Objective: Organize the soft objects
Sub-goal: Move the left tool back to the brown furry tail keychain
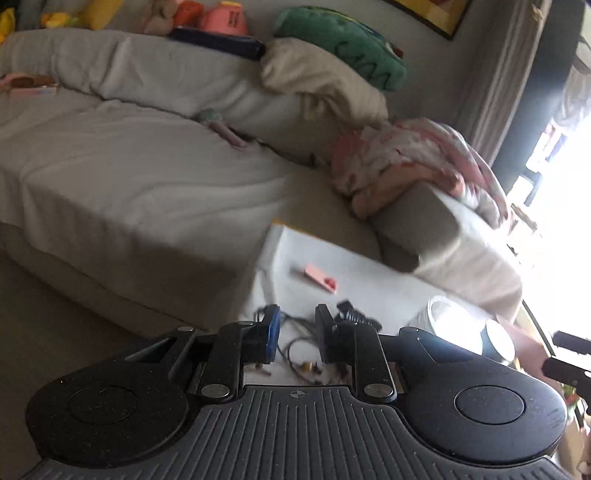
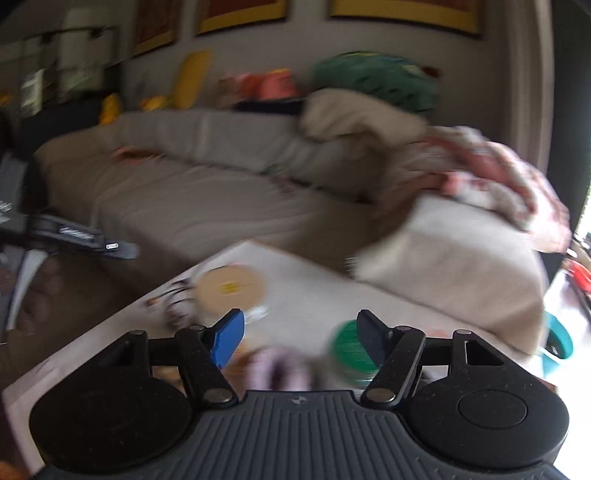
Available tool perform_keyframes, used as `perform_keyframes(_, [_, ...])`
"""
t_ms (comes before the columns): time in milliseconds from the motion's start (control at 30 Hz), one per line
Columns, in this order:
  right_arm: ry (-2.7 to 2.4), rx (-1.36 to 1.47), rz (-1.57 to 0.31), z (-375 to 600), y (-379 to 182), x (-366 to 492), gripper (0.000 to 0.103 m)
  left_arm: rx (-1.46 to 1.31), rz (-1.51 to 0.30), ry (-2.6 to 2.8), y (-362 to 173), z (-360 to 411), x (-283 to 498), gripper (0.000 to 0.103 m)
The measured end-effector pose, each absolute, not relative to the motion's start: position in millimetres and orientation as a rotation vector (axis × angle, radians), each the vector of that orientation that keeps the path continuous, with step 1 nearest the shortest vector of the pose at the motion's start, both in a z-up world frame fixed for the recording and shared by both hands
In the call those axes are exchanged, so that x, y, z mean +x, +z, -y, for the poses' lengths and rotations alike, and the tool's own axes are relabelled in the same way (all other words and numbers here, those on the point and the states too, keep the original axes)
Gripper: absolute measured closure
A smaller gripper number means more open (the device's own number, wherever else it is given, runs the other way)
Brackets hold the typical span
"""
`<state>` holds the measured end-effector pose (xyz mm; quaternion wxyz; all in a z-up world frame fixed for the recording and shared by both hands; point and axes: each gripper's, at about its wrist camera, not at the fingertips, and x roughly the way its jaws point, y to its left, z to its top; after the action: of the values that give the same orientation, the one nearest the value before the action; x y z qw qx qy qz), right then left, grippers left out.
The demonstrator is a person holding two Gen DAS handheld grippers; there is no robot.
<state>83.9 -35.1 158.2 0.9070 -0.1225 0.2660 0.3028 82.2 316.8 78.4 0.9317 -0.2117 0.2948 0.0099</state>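
Note:
Soft things lie along the grey sofa (image 1: 129, 173). A green plush cushion (image 1: 343, 44) rests on a cream blanket (image 1: 317, 85) at the backrest's right end. A pink-and-white patterned blanket (image 1: 406, 162) is heaped on the armrest. Pink, orange and yellow plush toys (image 1: 225, 16) line the backrest top. My left gripper (image 1: 297, 314) hovers over the low white table (image 1: 369, 266), its jaws a narrow gap apart with nothing between them. My right gripper (image 2: 300, 317) stands wide open and empty above the same table (image 2: 314, 291). The blurred right wrist view shows the green cushion (image 2: 376, 77) and patterned blanket (image 2: 498, 173).
On the table lie a pink flat item (image 1: 321, 278), tangled cables (image 1: 306, 343) and a white round container (image 1: 447, 325). The right wrist view shows a tan round lid (image 2: 229, 286), a green round lid (image 2: 347, 347) and a teal bowl (image 2: 557, 339). Framed pictures (image 2: 402, 11) hang above the sofa.

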Motion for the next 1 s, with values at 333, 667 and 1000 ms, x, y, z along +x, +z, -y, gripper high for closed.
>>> perform_keyframes(333, [0.766,-0.192,-0.678,-6.6,210.3,109.1,0.035,-0.357,-0.649,-0.153,51.3,-285.4,87.1,0.08])
perform_keyframes(667, [0.665,-0.129,-0.767,-18.0,218.5,155.1,0.035,-0.247,-0.758,-0.208,31.3,-228.3,79.9,0.08])
perform_keyframes(1000, [0.67,-0.267,-0.672,10.6,172.5,92.8,0.035,0.056,-0.729,-0.179,16.9,-178.0,73.4,0.077])
